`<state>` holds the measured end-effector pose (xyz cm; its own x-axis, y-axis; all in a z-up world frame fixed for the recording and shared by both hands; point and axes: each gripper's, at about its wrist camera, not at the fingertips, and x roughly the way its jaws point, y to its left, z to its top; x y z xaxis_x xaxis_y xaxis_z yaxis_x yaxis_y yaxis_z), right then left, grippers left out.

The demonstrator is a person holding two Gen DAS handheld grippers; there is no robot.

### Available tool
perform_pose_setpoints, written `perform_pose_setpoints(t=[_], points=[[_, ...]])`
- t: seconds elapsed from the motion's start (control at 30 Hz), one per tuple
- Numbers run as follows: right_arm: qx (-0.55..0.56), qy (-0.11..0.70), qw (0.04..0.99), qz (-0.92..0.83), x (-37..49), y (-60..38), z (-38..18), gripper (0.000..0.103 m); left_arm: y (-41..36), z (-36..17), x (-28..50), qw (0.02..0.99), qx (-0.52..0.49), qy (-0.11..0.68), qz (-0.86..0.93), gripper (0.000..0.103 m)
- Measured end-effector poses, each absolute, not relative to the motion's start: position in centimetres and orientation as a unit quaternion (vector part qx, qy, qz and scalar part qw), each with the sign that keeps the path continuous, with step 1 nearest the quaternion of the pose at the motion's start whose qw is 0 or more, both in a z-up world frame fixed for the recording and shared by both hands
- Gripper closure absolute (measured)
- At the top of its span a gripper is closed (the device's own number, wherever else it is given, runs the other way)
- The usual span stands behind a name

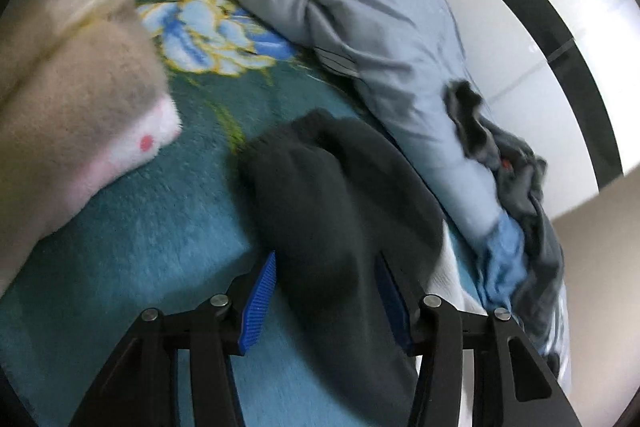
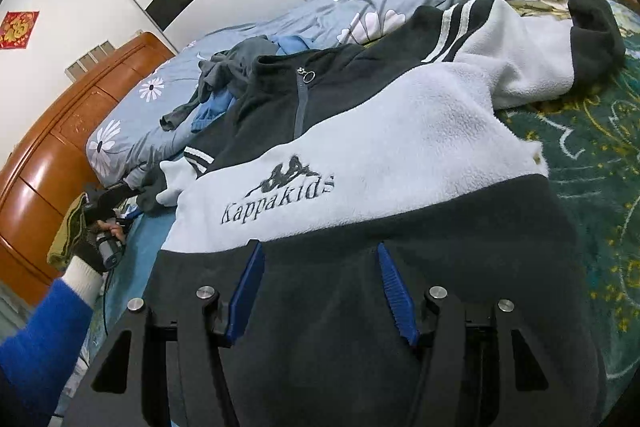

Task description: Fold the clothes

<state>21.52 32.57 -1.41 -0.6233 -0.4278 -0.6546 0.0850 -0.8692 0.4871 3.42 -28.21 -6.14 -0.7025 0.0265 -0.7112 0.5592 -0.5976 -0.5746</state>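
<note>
Fleece pullover (image 2: 360, 155) spread face-up on teal floral blanket (image 2: 600, 163): thick, soft, limp pile, light and grippy, will drape rather than slide, so best pinched at hem or cuff. Right gripper (image 2: 320, 291) wide open over dark hem band, nothing held; left gripper (image 1: 326, 301) also spread, straddling dark sleeve cuff (image 1: 332, 195), contact unclear through motion blur. Grey floral quilt (image 2: 280, 15) bunched beyond, small clothes heap (image 2: 224, 75) on it.

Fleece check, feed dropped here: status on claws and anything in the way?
Left claw open, astride dark sleeve. Right claw open over fleece hem. Fleece spread flat, unfolded. Loose clothes heaped by collar, on duvet.
</note>
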Motion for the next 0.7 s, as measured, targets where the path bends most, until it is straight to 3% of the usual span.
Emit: perform_pose_setpoints(t=[0.07,0.13,0.4,0.53,0.7], points=[[0.408,-0.212,0.152,-0.875,21.5,32.8,-1.5,0.043,-28.5,-6.4,3.3,0.181,0.343,0.420,-0.820,0.071],[0.408,-0.212,0.158,-0.874,21.5,32.9,-1.5,0.043,-28.6,-6.0,3.5,0.189,0.335,0.411,-0.826,0.092],[0.401,-0.220,0.164,-0.874,21.9,33.3,-1.4,0.043,-27.1,-3.3,5.1,0.264,0.332,0.262,-0.867,0.093],[0.397,-0.229,0.167,-0.873,21.9,33.7,-1.4,0.043,-26.7,-2.1,5.5,0.249,0.317,0.274,-0.873,0.094],[0.377,-0.235,0.165,-0.880,22.1,34.6,-0.4,0.043,-20.3,6.3,5.5,0.149,0.239,0.204,-0.938,0.094]])
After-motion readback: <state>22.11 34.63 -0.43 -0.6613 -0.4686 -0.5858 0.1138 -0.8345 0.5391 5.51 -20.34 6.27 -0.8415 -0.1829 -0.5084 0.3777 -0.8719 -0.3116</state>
